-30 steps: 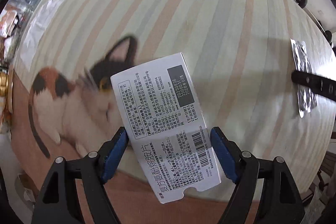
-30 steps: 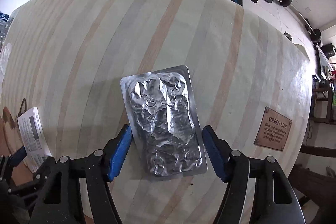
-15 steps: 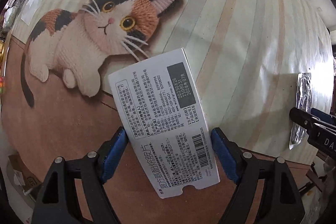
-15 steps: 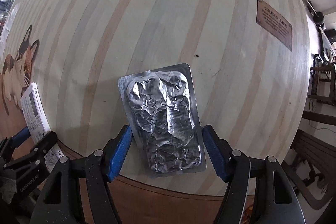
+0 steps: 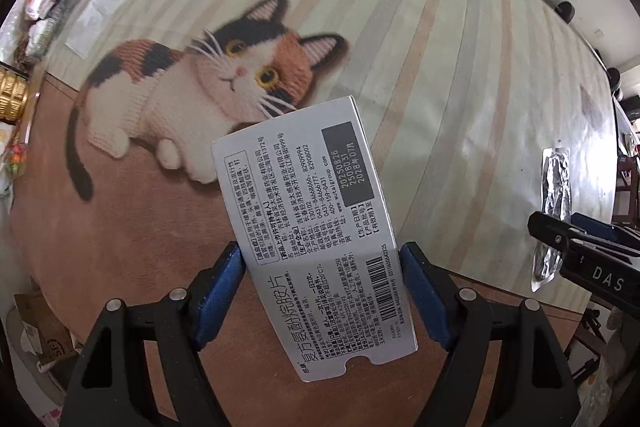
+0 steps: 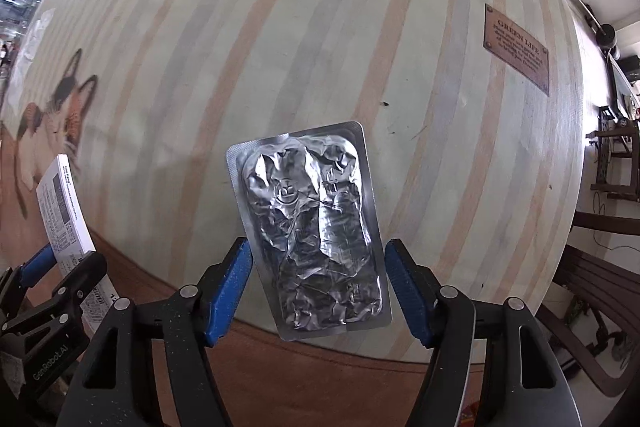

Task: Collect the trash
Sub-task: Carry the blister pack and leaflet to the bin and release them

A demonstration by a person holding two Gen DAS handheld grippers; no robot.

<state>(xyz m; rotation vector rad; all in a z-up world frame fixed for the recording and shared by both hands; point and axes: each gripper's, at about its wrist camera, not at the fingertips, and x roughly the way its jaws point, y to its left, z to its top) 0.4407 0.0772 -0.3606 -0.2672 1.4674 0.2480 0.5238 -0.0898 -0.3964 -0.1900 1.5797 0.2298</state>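
My left gripper [image 5: 322, 267] is shut on a white medicine box [image 5: 312, 227] printed with black text and a barcode, held above the table. My right gripper [image 6: 318, 263] is shut on a crumpled silver blister pack [image 6: 312, 227], also held above the table. The blister pack shows edge-on at the right of the left wrist view [image 5: 554, 203], with the right gripper's fingers [image 5: 568, 235] on it. The box shows at the left of the right wrist view [image 6: 66, 215], with the left gripper's fingers [image 6: 48, 263] on it.
A round table [image 6: 360, 27] has a striped cloth with a calico cat picture [image 5: 208, 87] and a brown "GREEN LIFE" plaque [image 6: 516, 47]. Clutter and packets [image 5: 36, 15] lie at the far left edge. A cardboard box [image 5: 44, 331] sits below left. Dark furniture [image 6: 600, 287] stands at the right.
Both grippers have lifted and pulled back from the table, still holding the box and the blister pack. The cat picture and the near table edge came into view, then shifted slightly.
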